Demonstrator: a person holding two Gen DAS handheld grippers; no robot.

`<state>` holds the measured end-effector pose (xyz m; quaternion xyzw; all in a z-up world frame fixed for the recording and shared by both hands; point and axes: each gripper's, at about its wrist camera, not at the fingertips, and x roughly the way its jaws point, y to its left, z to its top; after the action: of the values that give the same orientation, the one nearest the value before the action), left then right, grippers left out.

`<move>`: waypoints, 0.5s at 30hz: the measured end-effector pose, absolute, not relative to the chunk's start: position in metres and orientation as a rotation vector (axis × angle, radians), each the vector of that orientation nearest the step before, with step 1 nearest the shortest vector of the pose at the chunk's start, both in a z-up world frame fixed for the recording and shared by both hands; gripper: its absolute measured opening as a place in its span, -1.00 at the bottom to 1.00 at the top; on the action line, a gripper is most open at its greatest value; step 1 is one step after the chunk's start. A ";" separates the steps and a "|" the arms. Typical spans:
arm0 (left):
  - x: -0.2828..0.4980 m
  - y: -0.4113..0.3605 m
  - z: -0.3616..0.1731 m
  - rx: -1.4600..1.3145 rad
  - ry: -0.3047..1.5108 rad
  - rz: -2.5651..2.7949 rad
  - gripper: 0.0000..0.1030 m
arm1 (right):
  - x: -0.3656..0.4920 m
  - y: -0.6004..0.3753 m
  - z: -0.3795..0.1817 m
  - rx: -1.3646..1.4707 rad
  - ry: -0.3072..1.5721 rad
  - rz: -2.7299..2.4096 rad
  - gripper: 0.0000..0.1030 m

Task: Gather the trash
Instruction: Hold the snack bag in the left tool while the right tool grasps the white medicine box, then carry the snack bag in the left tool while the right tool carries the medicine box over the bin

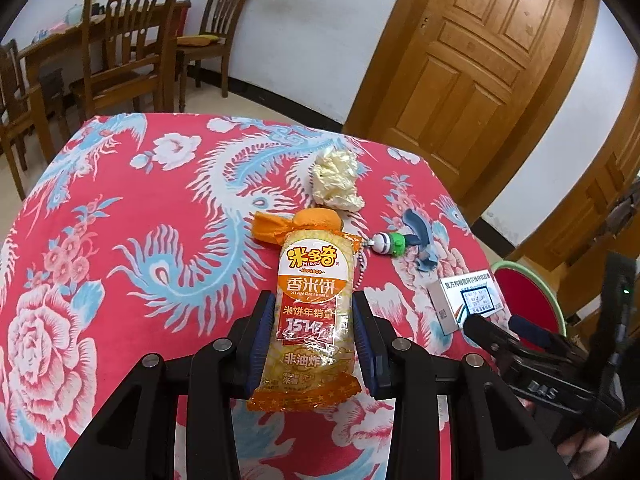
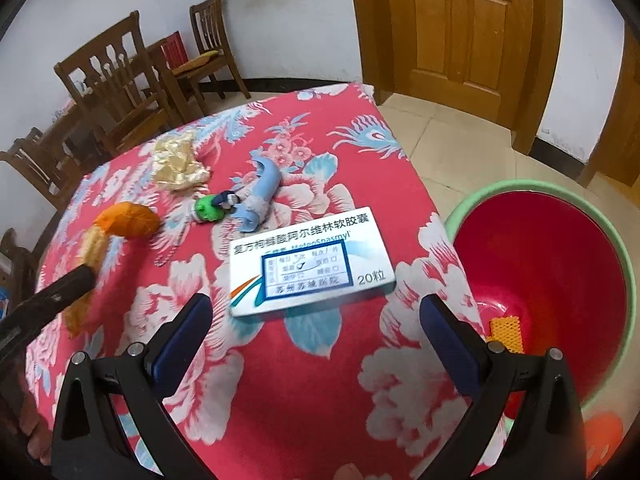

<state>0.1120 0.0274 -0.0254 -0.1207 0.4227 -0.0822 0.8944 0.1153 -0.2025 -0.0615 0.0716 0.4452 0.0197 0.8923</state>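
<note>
My left gripper is shut on an orange and yellow rice-cracker packet, held over the red floral tablecloth. The packet also shows at the left of the right wrist view, clamped by the left gripper's black finger. My right gripper is open and empty just in front of a white medicine box, which also shows in the left wrist view. A crumpled yellowish paper ball lies farther back, also in the right wrist view.
A red bin with a green rim stands on the floor right of the table, with an orange scrap inside. A blue clip and a green-white keychain toy lie on the cloth. Wooden chairs and a door stand behind.
</note>
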 end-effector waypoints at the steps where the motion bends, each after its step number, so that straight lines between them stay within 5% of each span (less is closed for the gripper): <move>1: 0.112 0.029 -0.025 -0.253 0.875 -0.170 -0.25 | 0.117 -0.202 -0.063 0.142 0.926 0.039 0.97; 15: 0.113 0.032 -0.028 -0.259 0.875 -0.176 -0.25 | 0.130 -0.185 -0.075 0.013 0.967 -0.009 0.88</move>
<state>0.1132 0.0318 -0.0281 -0.1249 0.4221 -0.0848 0.8939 0.1302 -0.1847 -0.0753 0.0060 0.4649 -0.0045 0.8853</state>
